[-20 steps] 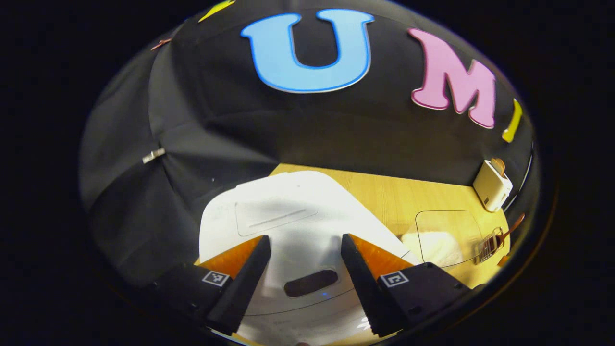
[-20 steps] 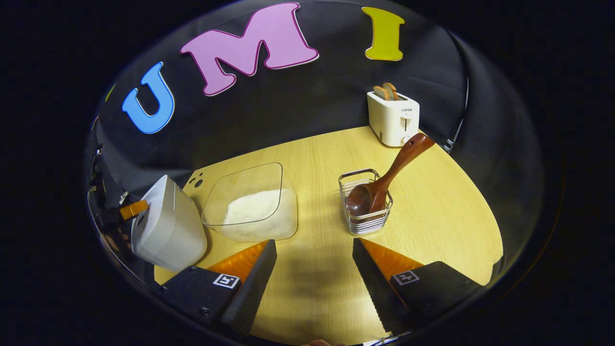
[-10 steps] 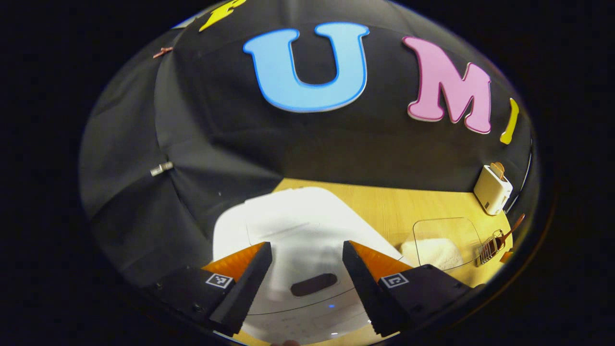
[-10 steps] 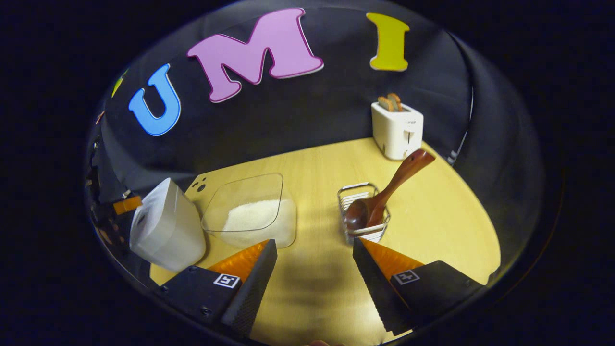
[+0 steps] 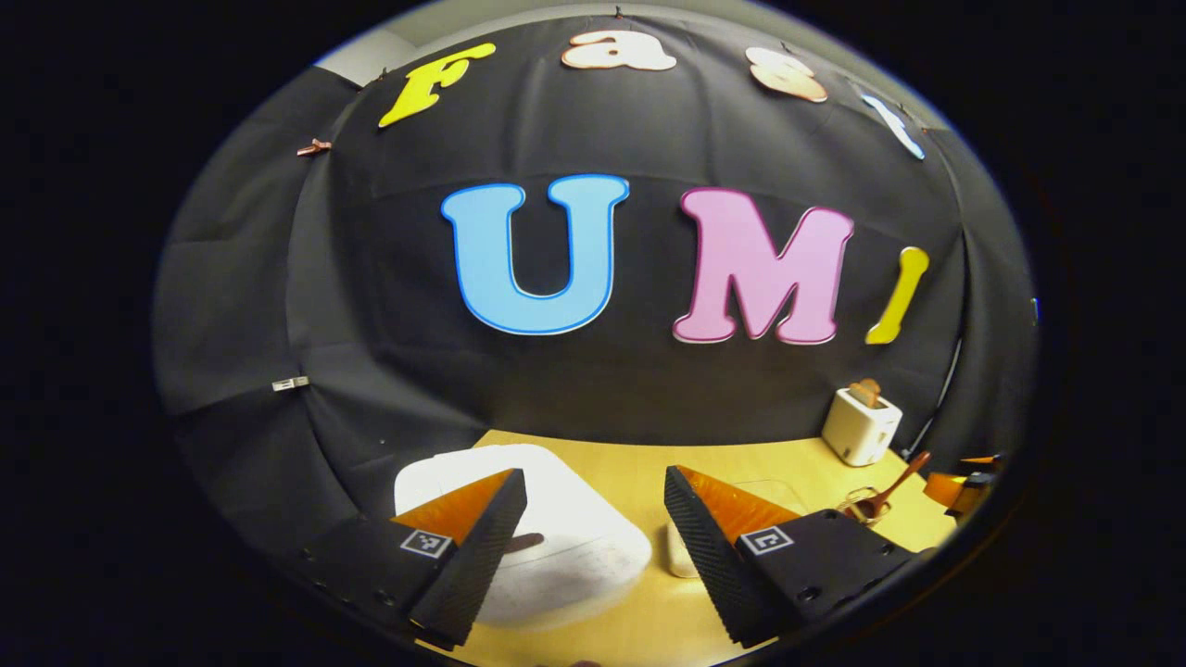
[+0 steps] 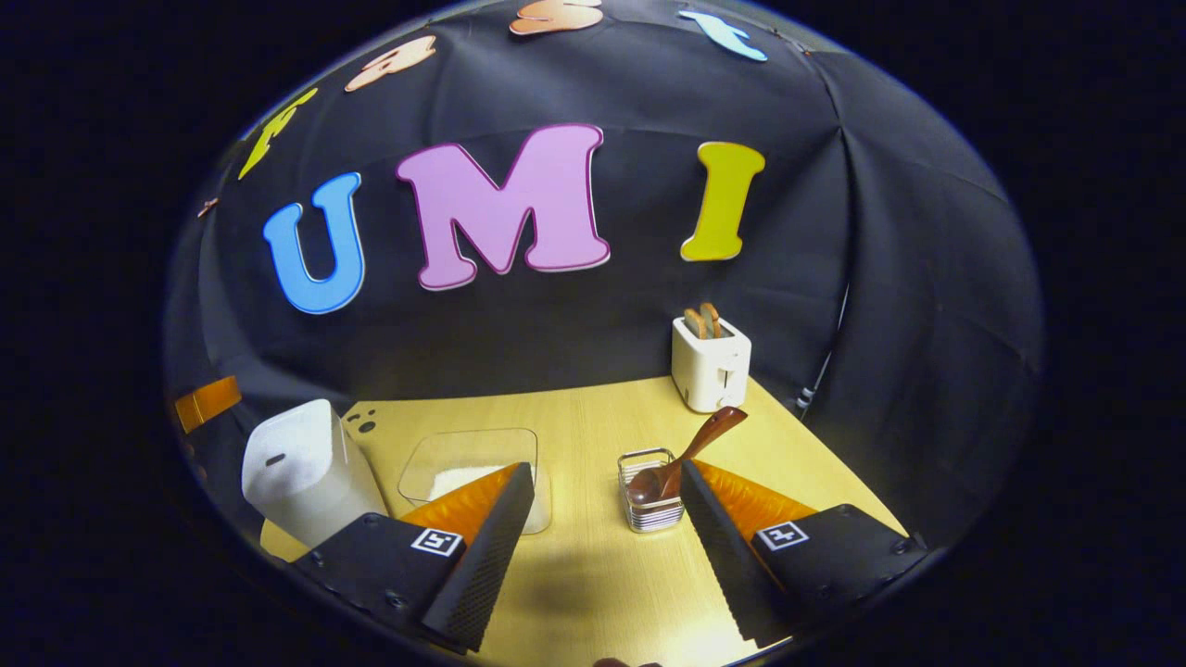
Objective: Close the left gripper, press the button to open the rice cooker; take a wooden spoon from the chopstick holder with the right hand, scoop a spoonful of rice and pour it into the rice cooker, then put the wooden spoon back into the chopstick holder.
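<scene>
The white rice cooker [image 5: 556,547] stands with its lid down, its dark button [image 5: 524,542] facing up beside my left finger. My left gripper [image 5: 593,474] is open, held back from and above the cooker, with nothing between its fingers. From the right gripper view the cooker [image 6: 298,471] stands at the left. The wooden spoon [image 6: 690,452] leans in the wire chopstick holder [image 6: 650,508], bowl down. My right gripper [image 6: 607,468] is open and empty, short of the holder. A clear container of rice [image 6: 468,468] sits between cooker and holder.
A white toaster [image 6: 711,364] with bread slices stands at the table's back edge by the black cloth wall. The wooden table [image 6: 593,574] runs under my right gripper. A part of my left gripper [image 6: 208,400] shows beyond the cooker.
Both grippers have drawn back and tilted up, so the cooker, container and holder look smaller and lower. My left gripper has left its place over the cooker's lid. Both stay open.
</scene>
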Demonstrator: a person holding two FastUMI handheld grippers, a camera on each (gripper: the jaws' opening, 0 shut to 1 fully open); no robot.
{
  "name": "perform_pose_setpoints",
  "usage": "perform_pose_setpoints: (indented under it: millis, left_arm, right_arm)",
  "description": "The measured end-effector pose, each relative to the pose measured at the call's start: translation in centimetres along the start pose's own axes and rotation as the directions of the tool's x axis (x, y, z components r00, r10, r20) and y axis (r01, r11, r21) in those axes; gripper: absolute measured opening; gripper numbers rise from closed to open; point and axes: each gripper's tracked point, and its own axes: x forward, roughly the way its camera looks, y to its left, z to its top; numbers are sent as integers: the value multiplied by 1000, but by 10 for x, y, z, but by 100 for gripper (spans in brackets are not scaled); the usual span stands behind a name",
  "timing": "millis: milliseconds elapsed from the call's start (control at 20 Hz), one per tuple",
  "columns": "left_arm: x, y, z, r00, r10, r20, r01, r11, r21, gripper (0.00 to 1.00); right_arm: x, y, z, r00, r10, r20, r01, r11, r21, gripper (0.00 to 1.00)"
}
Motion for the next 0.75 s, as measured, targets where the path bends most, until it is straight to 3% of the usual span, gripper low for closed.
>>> perform_pose_setpoints:
  millis: [250, 450, 750]
  left_arm:
    - [-52, -6, 6, 989, -127, 79, 126, 992, 19, 97]
    - [-80, 7, 2, 982, -152, 110, 146, 988, 57, 98]
    - [-108, 7, -20, 981, -182, 61, 181, 983, 13, 99]
  right_arm:
    - [-58, 36, 7, 996, -4, 94, 5, 1000, -12, 99]
    - [-99, 59, -17, 997, 20, 72, -18, 999, -27, 98]
    - [-119, 86, -40, 998, 66, 15, -65, 997, -33, 98]
